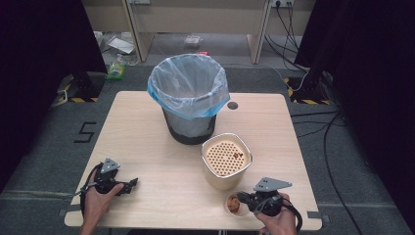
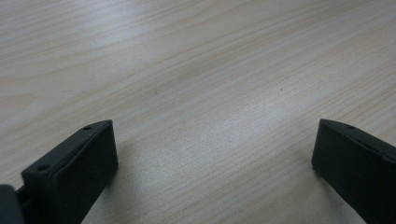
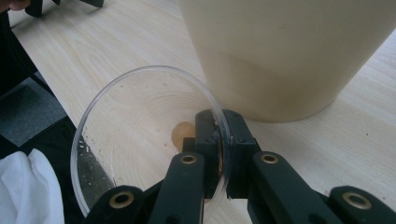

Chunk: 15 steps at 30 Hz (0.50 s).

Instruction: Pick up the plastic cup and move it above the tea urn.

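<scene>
A small clear bowl [image 1: 233,204] with brownish food in it stands at the table's front edge, just in front of a cream container [image 1: 226,161]. That container has a perforated insert holding a few brown bits [image 1: 238,155]. My right gripper [image 1: 241,198] is shut on the bowl's rim. In the right gripper view, the gripper [image 3: 219,140] pinches the bowl [image 3: 135,121] at its right rim, with one jaw inside and one outside, and the cream container [image 3: 280,56] rises close behind. My left gripper [image 1: 133,183] rests at the front left, open, over bare wood [image 2: 215,158].
A dark bin lined with a pale blue bag [image 1: 189,98] stands at the back middle of the wooden table [image 1: 137,132]. A white cloth [image 3: 25,191] lies off the table's edge beside the bowl. Cables run over the floor at right.
</scene>
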Each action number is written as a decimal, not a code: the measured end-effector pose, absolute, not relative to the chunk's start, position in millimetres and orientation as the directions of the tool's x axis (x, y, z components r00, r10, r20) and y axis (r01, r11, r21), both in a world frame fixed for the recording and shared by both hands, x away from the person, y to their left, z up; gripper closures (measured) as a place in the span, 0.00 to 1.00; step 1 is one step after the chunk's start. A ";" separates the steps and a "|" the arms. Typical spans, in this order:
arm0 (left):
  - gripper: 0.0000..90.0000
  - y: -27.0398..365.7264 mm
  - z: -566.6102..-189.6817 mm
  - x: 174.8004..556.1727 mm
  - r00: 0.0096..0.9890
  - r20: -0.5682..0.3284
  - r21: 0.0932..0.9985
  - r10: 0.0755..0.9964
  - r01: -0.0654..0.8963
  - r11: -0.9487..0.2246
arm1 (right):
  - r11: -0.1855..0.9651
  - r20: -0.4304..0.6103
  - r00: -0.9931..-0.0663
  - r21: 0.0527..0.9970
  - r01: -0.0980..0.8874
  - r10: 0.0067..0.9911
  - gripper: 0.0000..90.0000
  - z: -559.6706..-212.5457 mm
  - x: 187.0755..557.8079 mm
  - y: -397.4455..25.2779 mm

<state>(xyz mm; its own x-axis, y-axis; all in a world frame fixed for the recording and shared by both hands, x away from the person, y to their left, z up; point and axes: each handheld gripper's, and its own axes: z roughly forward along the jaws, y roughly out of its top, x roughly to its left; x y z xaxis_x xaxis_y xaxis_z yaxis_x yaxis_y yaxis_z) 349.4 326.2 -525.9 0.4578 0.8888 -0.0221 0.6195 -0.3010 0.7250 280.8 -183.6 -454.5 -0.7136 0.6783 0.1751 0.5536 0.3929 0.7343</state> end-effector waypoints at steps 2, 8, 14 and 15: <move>0.00 326.2 -525.9 349.4 0.458 -0.022 0.725 0.889 0.620 -0.301 | 0.387 0.181 -0.712 0.735 0.556 0.678 0.97 -453.9 279.5 -187.0; 0.00 326.2 -525.9 349.4 0.458 -0.022 0.725 0.889 0.620 -0.301 | 0.372 0.160 -0.695 0.750 0.547 0.701 0.97 -447.5 276.7 -202.0; 0.00 326.2 -525.9 349.4 0.458 -0.022 0.725 0.889 0.620 -0.301 | 0.371 0.126 -0.674 0.754 0.542 0.728 0.97 -441.7 276.2 -215.0; 0.00 326.2 -525.9 349.4 0.458 -0.022 0.725 0.889 0.619 -0.301 | 0.373 0.116 -0.670 0.755 0.539 0.733 0.97 -440.7 276.4 -217.1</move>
